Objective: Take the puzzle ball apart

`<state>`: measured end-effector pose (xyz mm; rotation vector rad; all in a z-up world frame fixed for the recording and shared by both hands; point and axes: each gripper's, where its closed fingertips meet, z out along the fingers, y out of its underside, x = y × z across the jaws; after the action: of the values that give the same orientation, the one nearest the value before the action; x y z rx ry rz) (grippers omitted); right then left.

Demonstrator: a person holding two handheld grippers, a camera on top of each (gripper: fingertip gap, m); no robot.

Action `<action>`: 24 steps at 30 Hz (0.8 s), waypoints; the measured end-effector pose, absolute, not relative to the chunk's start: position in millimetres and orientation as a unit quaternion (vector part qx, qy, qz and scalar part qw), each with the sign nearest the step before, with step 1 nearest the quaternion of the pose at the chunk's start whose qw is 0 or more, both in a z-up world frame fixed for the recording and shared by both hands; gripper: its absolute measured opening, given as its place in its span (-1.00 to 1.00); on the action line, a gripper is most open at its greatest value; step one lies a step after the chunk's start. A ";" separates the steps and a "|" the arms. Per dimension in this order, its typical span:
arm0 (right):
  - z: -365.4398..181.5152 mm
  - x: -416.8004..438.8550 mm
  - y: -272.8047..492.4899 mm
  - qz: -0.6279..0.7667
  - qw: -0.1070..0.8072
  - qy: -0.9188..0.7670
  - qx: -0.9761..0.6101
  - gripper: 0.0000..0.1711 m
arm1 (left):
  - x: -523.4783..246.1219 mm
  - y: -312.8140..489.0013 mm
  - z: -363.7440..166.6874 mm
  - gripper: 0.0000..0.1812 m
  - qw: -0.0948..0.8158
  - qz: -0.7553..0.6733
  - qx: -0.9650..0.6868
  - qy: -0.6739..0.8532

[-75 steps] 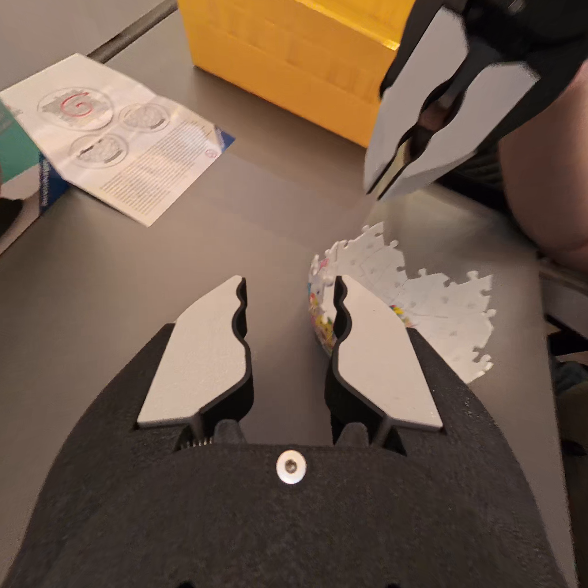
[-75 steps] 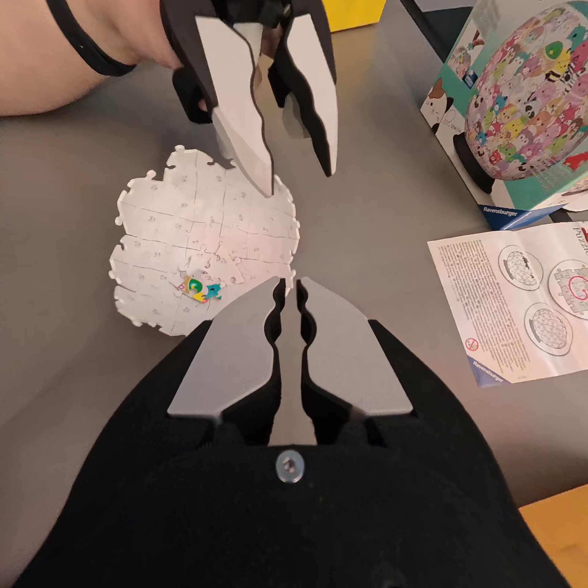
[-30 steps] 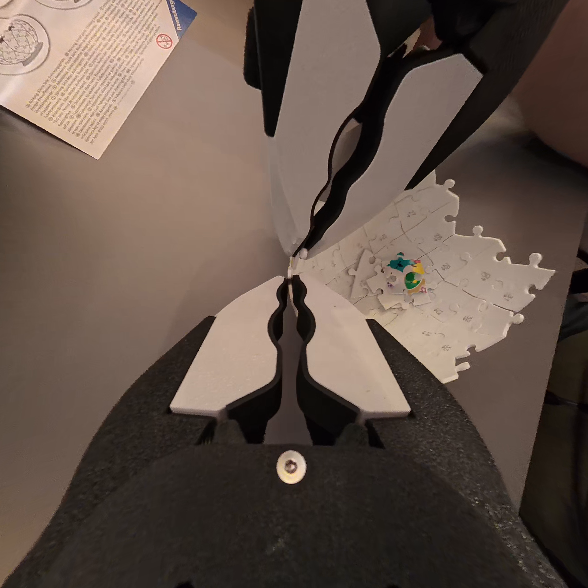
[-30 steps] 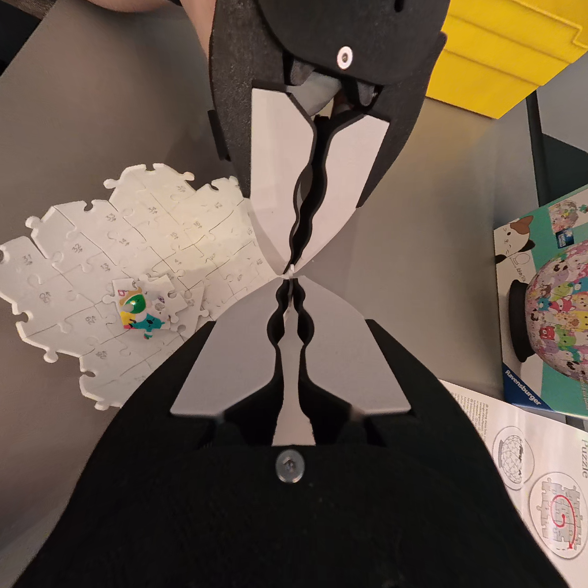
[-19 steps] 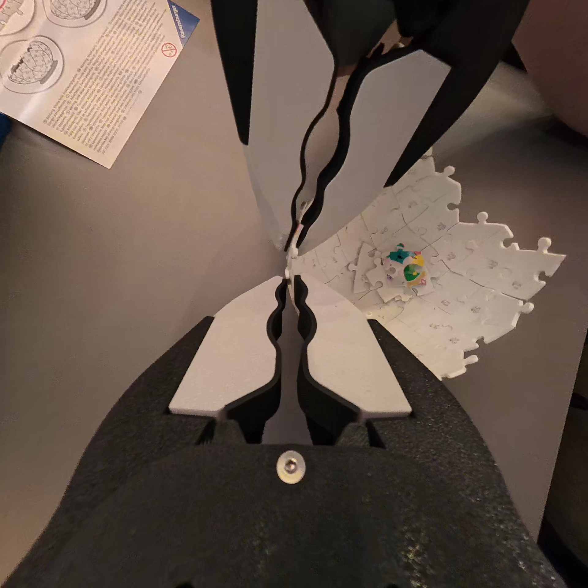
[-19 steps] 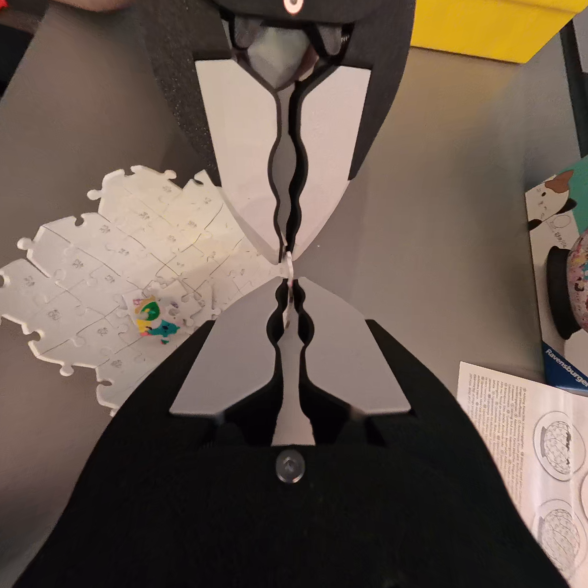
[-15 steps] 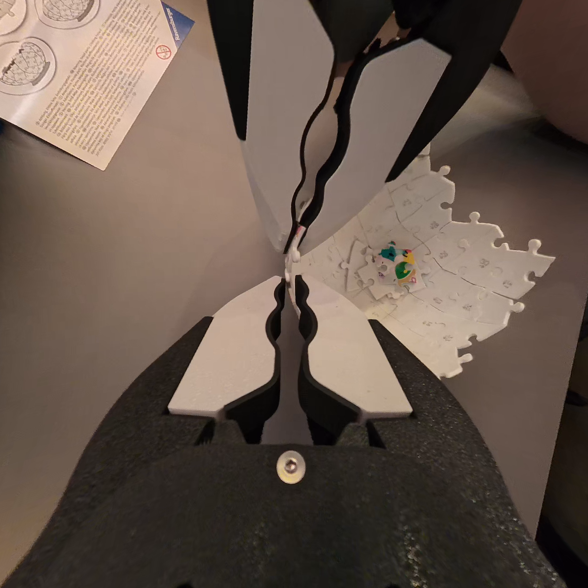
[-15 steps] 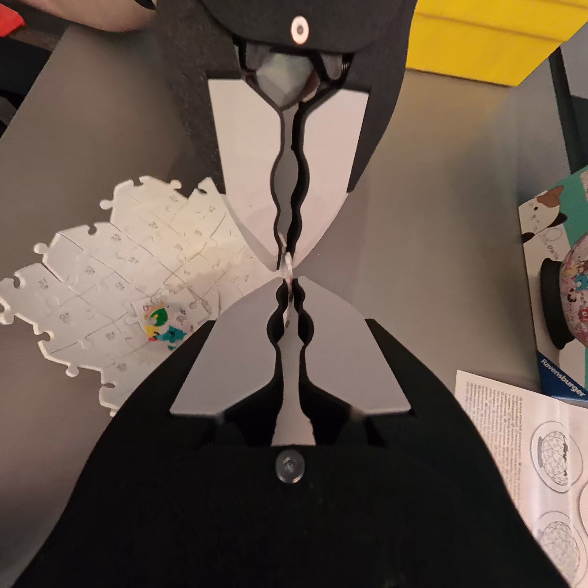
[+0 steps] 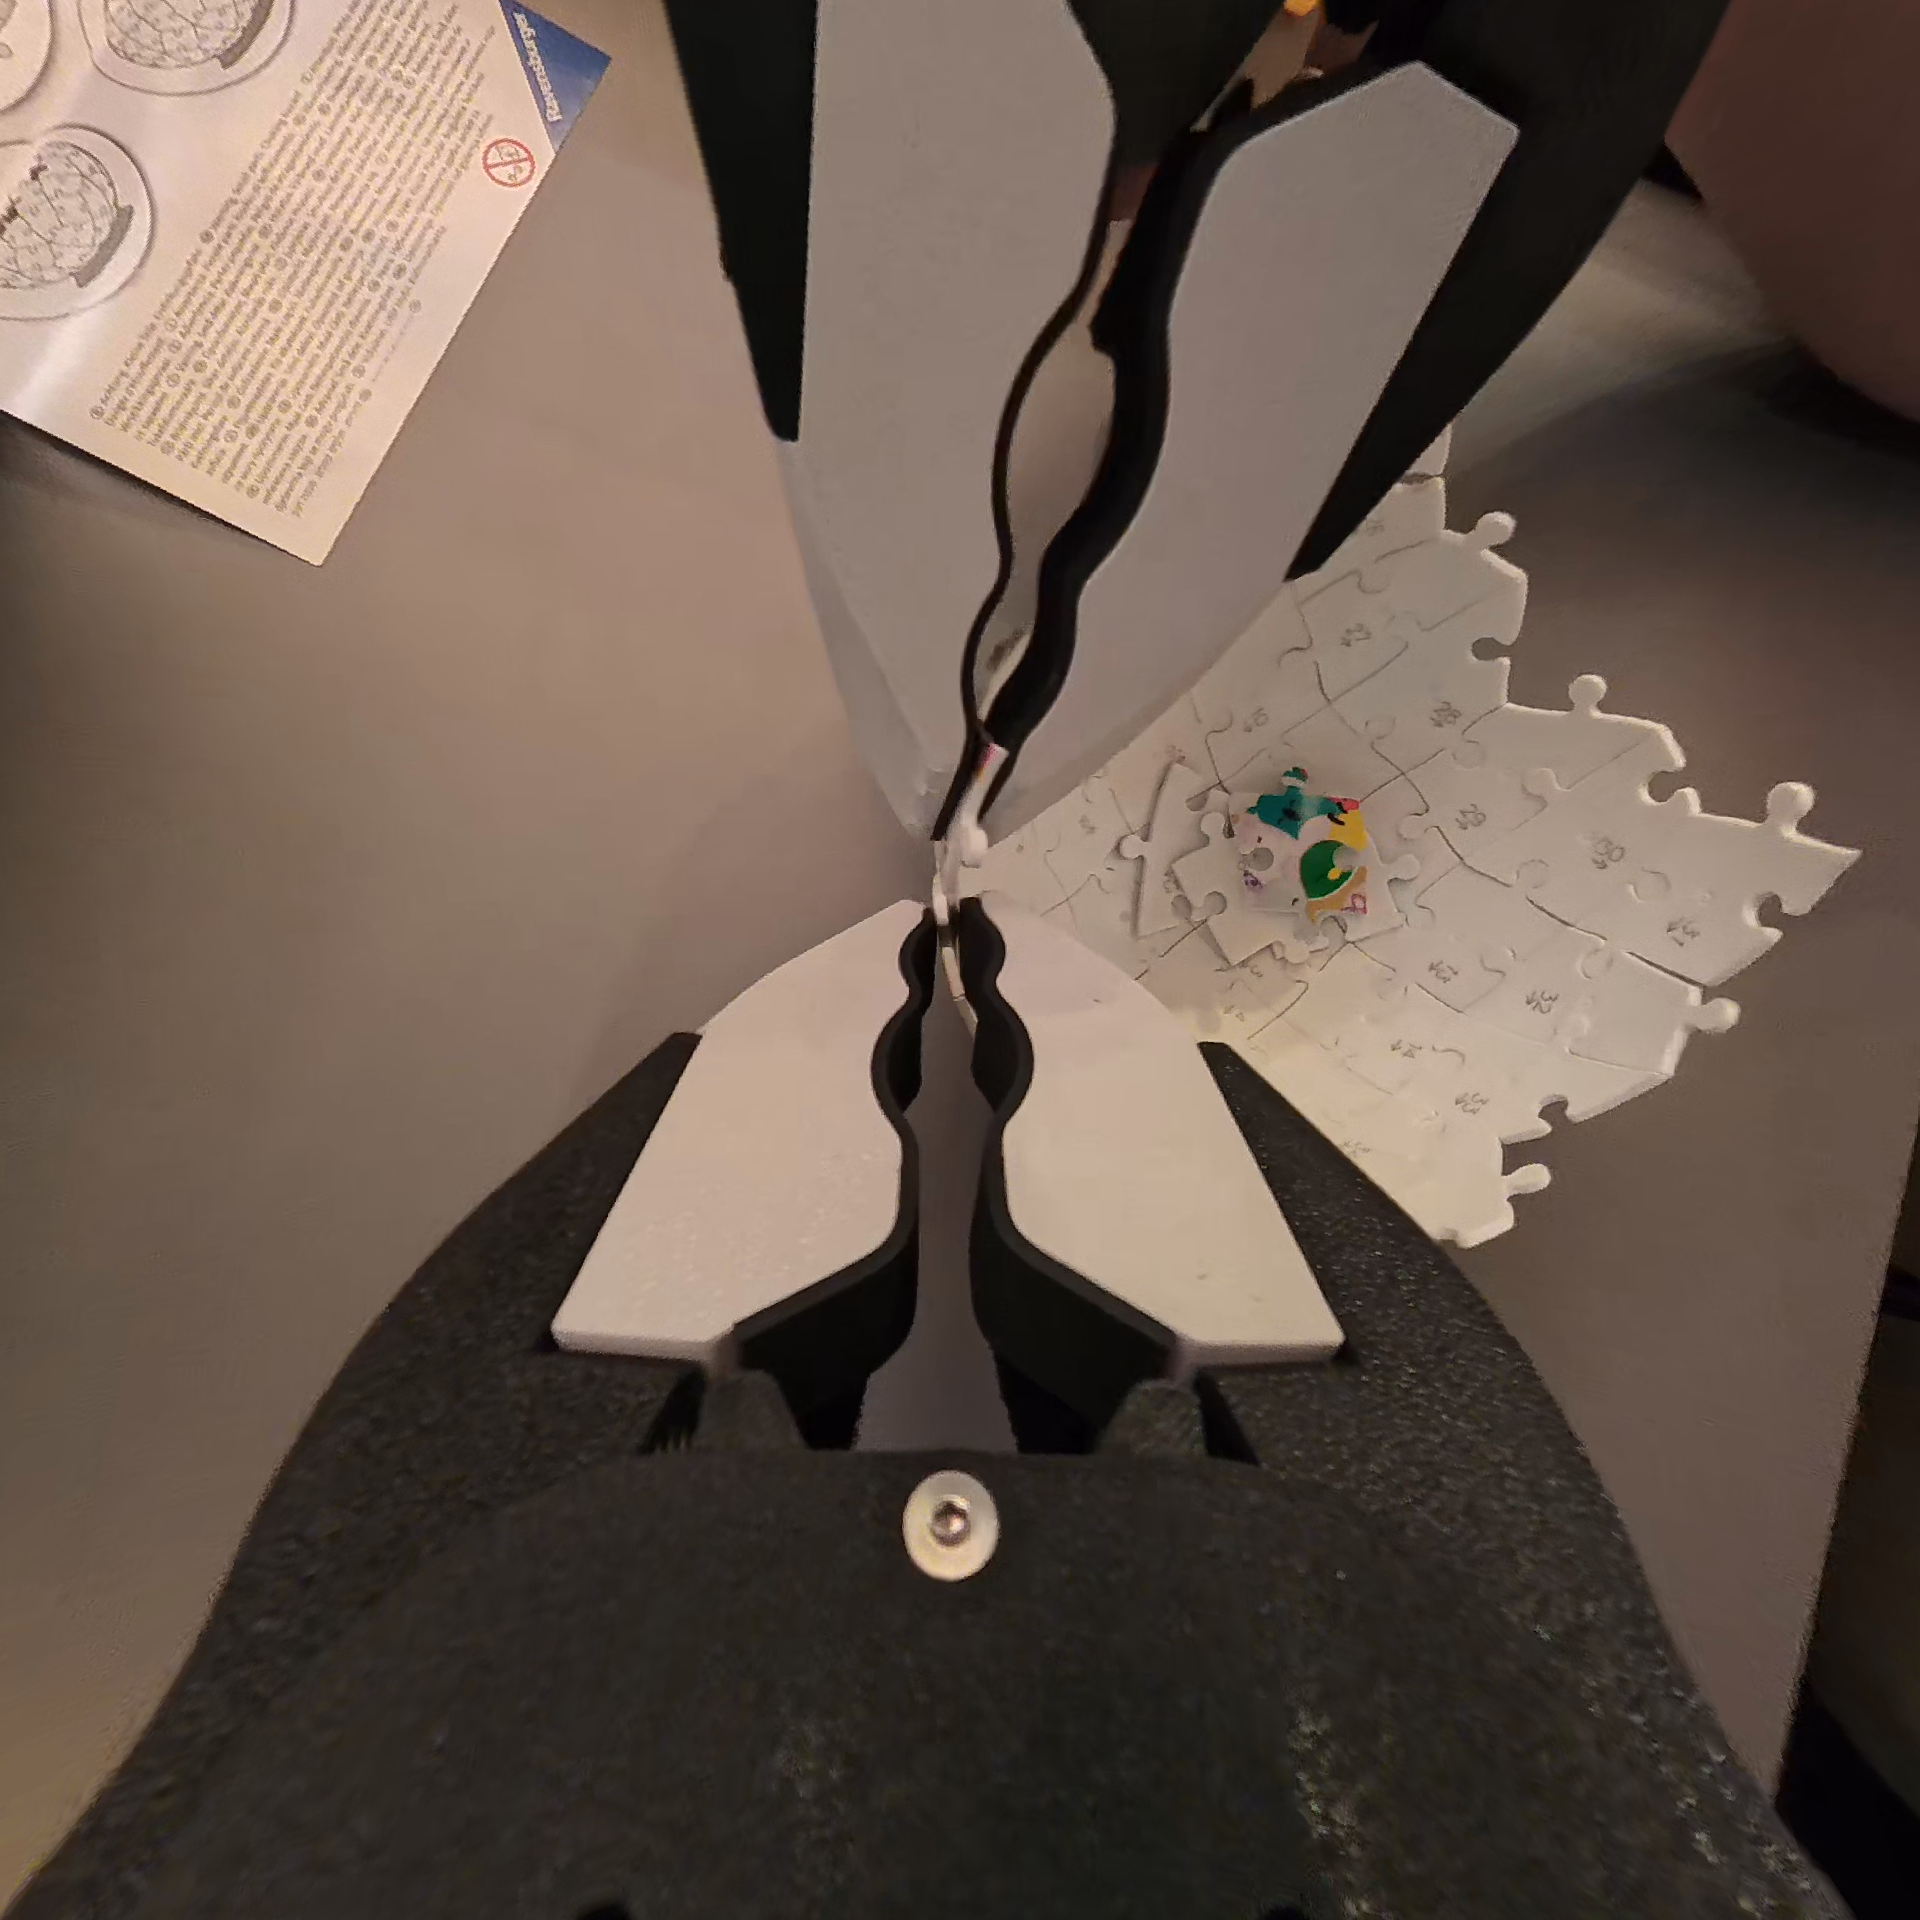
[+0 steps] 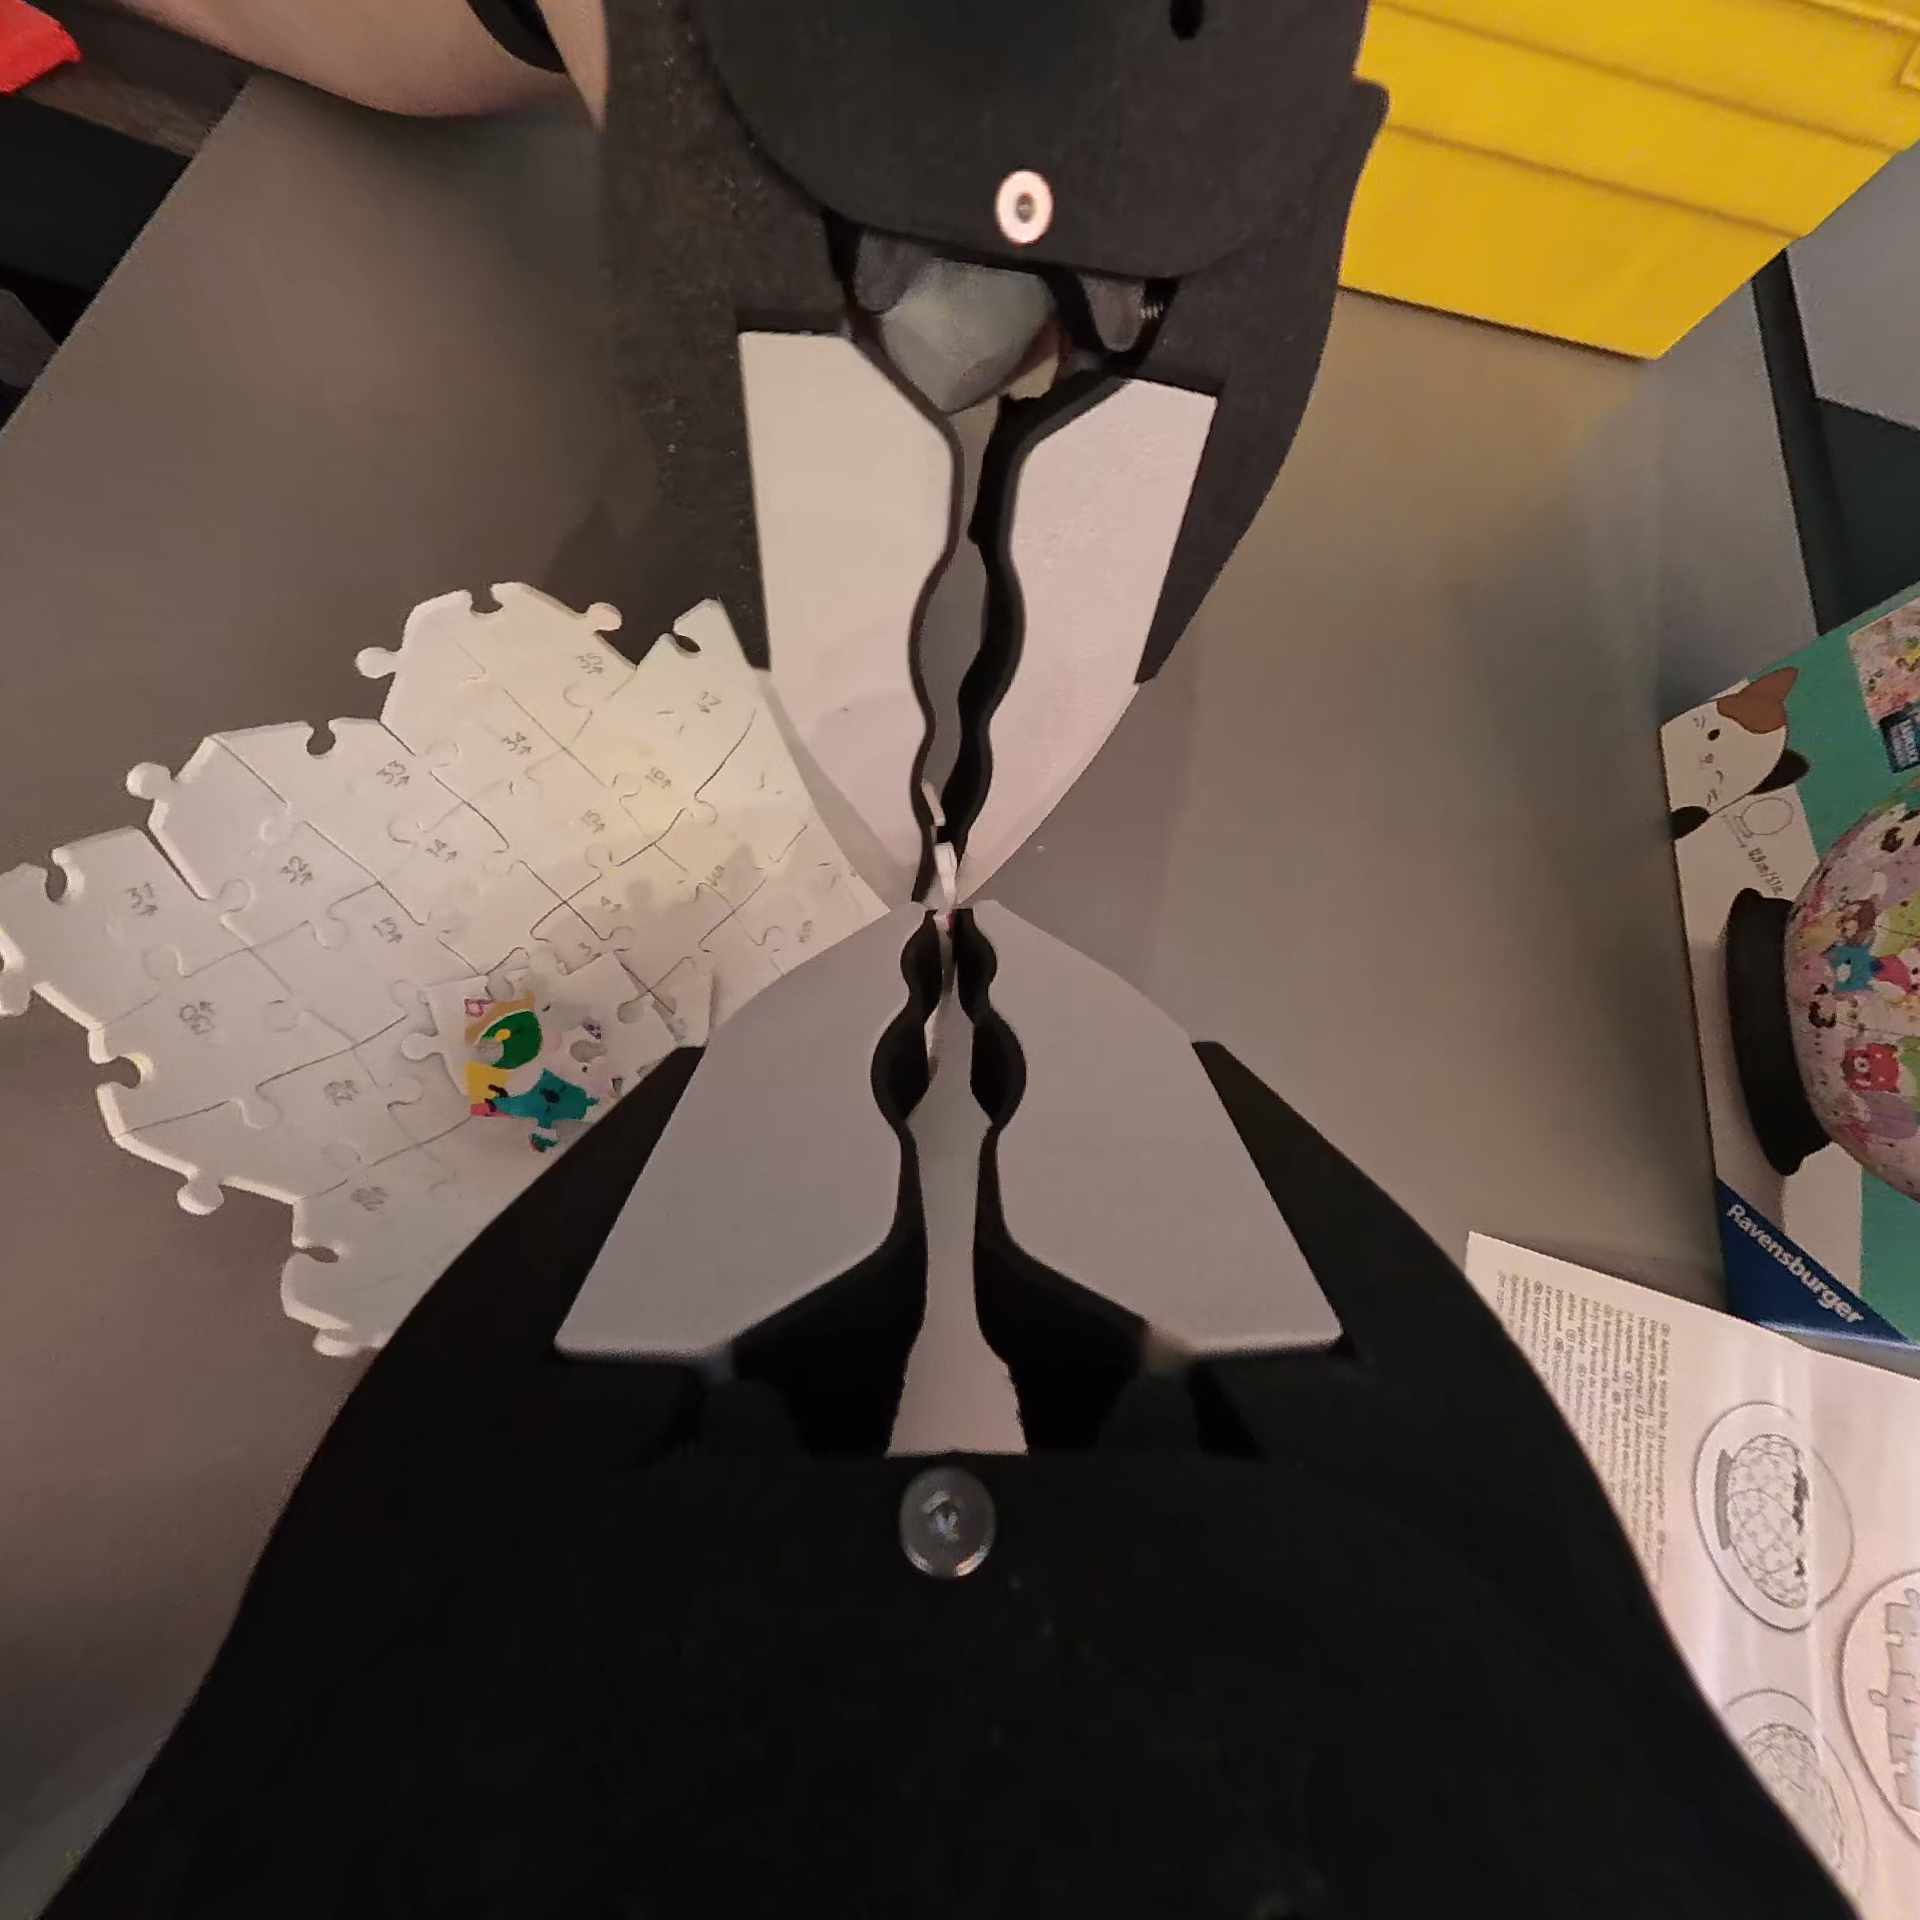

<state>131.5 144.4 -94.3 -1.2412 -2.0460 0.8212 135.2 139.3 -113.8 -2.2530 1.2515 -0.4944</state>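
The puzzle ball is down to a white bowl-shaped shell [image 9: 1538, 894] of joined pieces lying inside-up on the grey table [image 9: 312, 831]. Loose pieces, one showing its coloured face [image 9: 1304, 862], lie inside it. My left gripper [image 9: 943, 914] is shut on the shell's near rim. My right gripper [image 9: 961, 821] comes from the far side, shut on a rim piece [image 9: 954, 862], tip to tip with the left. In the right wrist view the right gripper [image 10: 943, 920] meets the left gripper [image 10: 940, 862] at the edge of the shell [image 10: 312, 883]. The rim is seen edge-on.
A printed leaflet [image 9: 260, 239] lies at the far left, and shows in the right wrist view [image 10: 1766, 1507]. The puzzle's box [image 10: 1818, 987] stands beside it. A yellow bin [image 10: 1610, 156] stands behind. A person's arm [image 9: 1818, 260] is at the table's edge. Both grippers' tips are close together, under 4 cm apart.
2.5 s ago my left gripper was open and the right one was above the shell. Both have since shut on the rim, tip to tip. In the last second they have only shifted slightly.
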 end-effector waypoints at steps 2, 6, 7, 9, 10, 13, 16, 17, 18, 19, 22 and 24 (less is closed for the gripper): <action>-94.3 132.0 143.1 0.309 0.301 -0.774 -0.464 -0.96 | 135.9 137.7 -113.9 -0.97 0.243 -0.203 -0.836 0.448; -92.9 130.9 142.1 0.298 0.313 -0.779 -0.453 -0.96 | 133.3 138.9 -114.0 -0.96 0.243 -0.198 -0.837 0.448; -92.9 131.0 141.9 0.298 0.315 -0.781 -0.450 -0.96 | 133.1 138.6 -113.7 -0.96 0.243 -0.196 -0.838 0.448; -93.2 131.5 141.3 0.302 0.315 -0.781 -0.447 -0.96 | 133.4 137.9 -114.1 -0.96 0.241 -0.195 -0.838 0.449; -93.0 131.9 141.2 0.304 0.316 -0.780 -0.446 -0.96 | 133.6 137.9 -114.1 -0.96 0.240 -0.198 -0.839 0.447; -93.2 130.8 142.6 0.306 0.319 -0.775 -0.451 -0.96 | 133.3 138.3 -114.0 -0.96 0.240 -0.200 -0.839 0.445; -93.0 130.2 143.7 0.326 0.307 -0.763 -0.467 -0.96 | 132.1 139.5 -113.8 -0.95 0.257 -0.168 -0.827 0.471; -91.9 130.8 143.2 0.336 0.307 -0.760 -0.465 -0.95 | 131.9 139.0 -114.2 -0.95 0.258 -0.161 -0.827 0.473; -90.3 131.7 144.2 0.343 0.309 -0.755 -0.465 -0.92 | 131.5 138.6 -114.5 -0.94 0.256 -0.156 -0.828 0.474; -88.9 133.4 145.7 0.350 0.308 -0.750 -0.469 -0.91 | 130.4 138.7 -114.5 -0.91 0.255 -0.150 -0.828 0.476; -86.5 140.7 147.8 0.360 0.296 -0.744 -0.480 -0.90 | 127.1 137.1 -109.2 -0.79 0.255 -0.156 -0.826 0.478; -88.4 145.7 148.0 0.356 0.281 -0.744 -0.490 -0.87 | 131.4 134.1 -98.2 -0.79 0.262 -0.195 -0.821 0.469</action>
<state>145.7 148.0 -88.4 -1.3121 -1.9947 0.9544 131.4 134.1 -98.2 -2.2207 1.2687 -0.5275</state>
